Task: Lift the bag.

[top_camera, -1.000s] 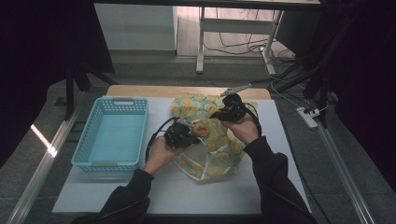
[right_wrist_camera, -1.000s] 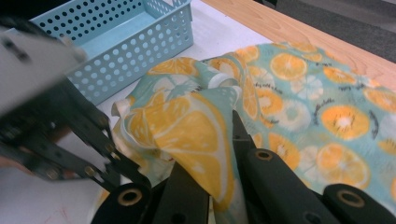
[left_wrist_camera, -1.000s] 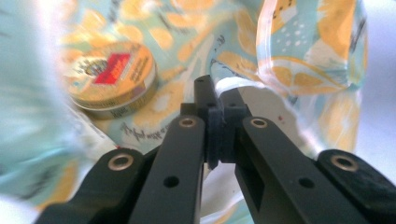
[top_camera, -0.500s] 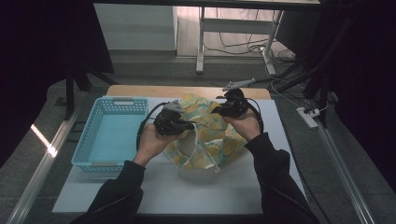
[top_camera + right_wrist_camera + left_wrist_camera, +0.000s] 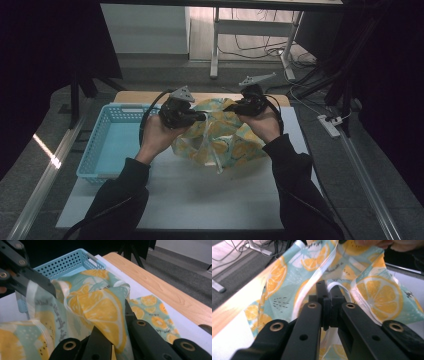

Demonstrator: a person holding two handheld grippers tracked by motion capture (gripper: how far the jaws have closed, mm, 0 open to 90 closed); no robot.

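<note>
the near half of the bench (image 5: 200, 195) lies bare between the person's forearms, giving open passage from the front edge toward the middle. the lemon-print cloth (image 5: 225, 145) is lifted and stretched between the left hand-held gripper (image 5: 200, 116) and the right hand-held gripper (image 5: 231, 106), blocking the centre and hanging down to the bench. the blue basket (image 5: 100, 155) occupies the left side, just beside the left hand; its open top is unobstructed. a narrow bare strip runs along the bench's right edge.
</note>
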